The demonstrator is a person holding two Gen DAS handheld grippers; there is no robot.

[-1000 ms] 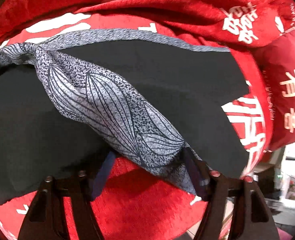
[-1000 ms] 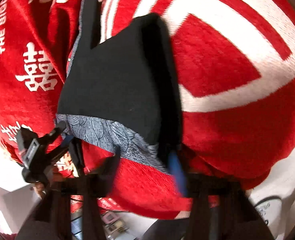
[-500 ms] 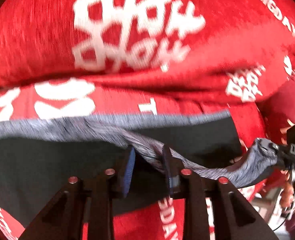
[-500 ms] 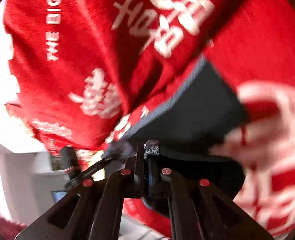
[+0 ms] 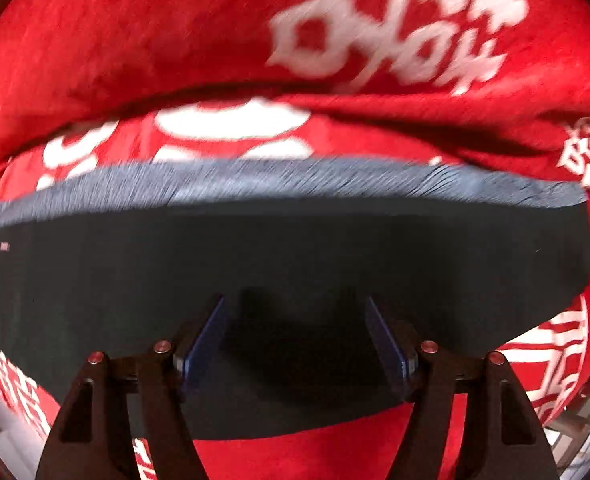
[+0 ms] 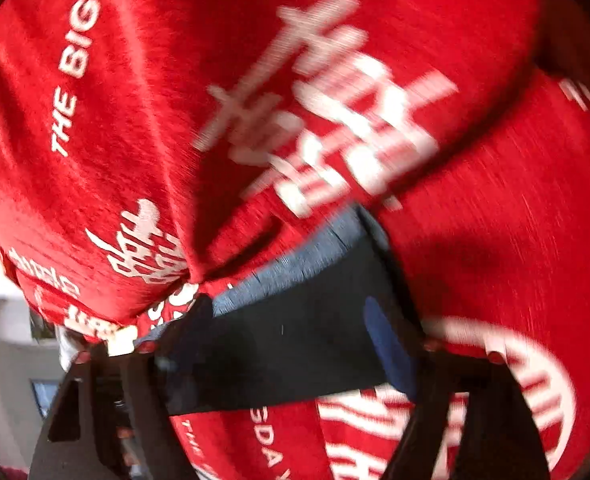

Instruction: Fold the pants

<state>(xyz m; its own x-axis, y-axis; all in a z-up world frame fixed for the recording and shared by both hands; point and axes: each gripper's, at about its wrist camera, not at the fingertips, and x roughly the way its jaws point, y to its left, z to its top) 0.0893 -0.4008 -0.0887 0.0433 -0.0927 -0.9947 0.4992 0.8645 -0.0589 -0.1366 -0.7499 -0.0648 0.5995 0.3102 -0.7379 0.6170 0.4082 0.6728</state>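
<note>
The pants (image 5: 295, 256) are black with a grey patterned band along the far edge. They lie folded flat as a wide strip on a red blanket. My left gripper (image 5: 295, 312) is open just above the near part of the black cloth, holding nothing. In the right wrist view the pants (image 6: 295, 332) show as a black strip with the grey band at its far side. My right gripper (image 6: 287, 320) is open over one end of the strip, with nothing between its fingers. Both views are blurred by motion.
The red blanket (image 5: 175, 60) with white lettering covers the surface and bunches into a thick fold behind the pants. It also fills the right wrist view (image 6: 135, 120). Room floor and furniture show faintly at the lower left of the right wrist view (image 6: 11, 360).
Both grippers were shut on the grey band half a second ago. They have let go and opened. The lifted part now lies flat, folded over onto the pants.
</note>
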